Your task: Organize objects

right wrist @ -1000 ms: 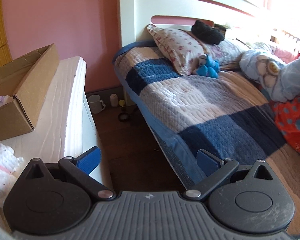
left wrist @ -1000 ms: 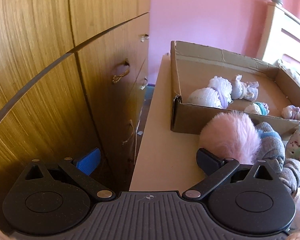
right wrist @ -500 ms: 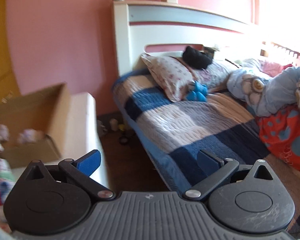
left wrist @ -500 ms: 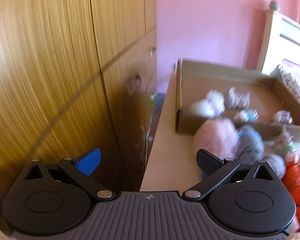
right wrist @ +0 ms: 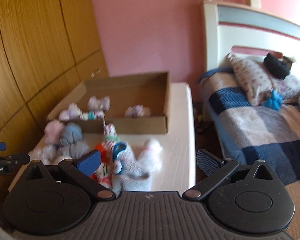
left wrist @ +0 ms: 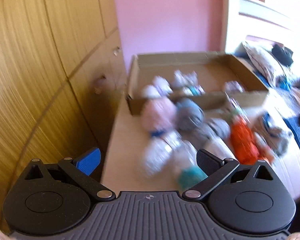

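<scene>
Left gripper (left wrist: pixel 148 159): fingers spread wide, nothing between them, poised above the near edge of the table (left wrist: pixel 126 140). Right gripper (right wrist: pixel 148 160): fingers likewise wide apart and empty, above the table's near right part.

Both views are smeared by motion, so the soft items cannot be identified with certainty; they read as rolled socks or small plush pieces. Loose pile on the table, in front of the box: a pink fluffy ball (right wrist: pixel 53 131), a grey-blue bundle (right wrist: pixel 71 135), an orange piece (left wrist: pixel 243 142), a white knitted piece (right wrist: pixel 152 154) and a pale blue item with a blue loop (right wrist: pixel 128 170); further pieces are too blurred to count. The gripper bodies cut off the pile's nearest part.

Cardboard box (right wrist: pixel 130 86): one, open-topped and shallow, at the table's far end, holding about five small pale bundles (right wrist: pixel 138 111); the count is uncertain.

Surroundings: wooden wardrobe (left wrist: pixel 40 70) to the left, pink wall (right wrist: pixel 150 30) behind, bed (right wrist: pixel 260 120) to the right with one patterned pillow (right wrist: pixel 250 78).
</scene>
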Demonstrator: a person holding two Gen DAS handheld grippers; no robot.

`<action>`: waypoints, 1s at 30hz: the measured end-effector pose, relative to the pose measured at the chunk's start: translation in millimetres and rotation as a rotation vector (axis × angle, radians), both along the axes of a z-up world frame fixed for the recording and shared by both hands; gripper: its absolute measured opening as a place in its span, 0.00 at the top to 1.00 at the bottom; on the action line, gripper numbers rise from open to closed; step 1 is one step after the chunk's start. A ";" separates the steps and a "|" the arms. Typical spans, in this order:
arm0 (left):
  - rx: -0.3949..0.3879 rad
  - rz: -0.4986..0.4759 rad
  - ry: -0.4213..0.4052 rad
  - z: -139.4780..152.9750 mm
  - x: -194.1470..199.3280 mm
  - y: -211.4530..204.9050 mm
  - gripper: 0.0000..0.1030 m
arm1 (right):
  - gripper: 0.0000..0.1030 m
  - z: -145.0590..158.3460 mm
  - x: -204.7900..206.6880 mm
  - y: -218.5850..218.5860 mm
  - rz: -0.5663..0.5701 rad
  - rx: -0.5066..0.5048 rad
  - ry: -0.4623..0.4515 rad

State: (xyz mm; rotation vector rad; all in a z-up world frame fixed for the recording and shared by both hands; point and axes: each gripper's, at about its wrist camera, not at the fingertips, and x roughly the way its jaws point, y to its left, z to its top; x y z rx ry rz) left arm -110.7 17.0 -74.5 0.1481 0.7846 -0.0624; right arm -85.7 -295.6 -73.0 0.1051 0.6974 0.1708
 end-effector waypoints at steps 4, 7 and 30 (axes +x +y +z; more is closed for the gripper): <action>0.025 -0.031 0.034 -7.2 -6.6 -18.0 0.01 | 0.06 -7.6 9.5 11.4 0.042 0.001 0.052; 0.045 -0.064 0.050 -9.7 -6.7 -29.3 0.01 | 0.15 -12.0 13.1 19.8 0.067 -0.011 0.086; 0.068 -0.159 0.158 -33.1 -2.4 -48.8 0.36 | 0.68 -18.4 16.6 18.6 0.102 0.068 0.130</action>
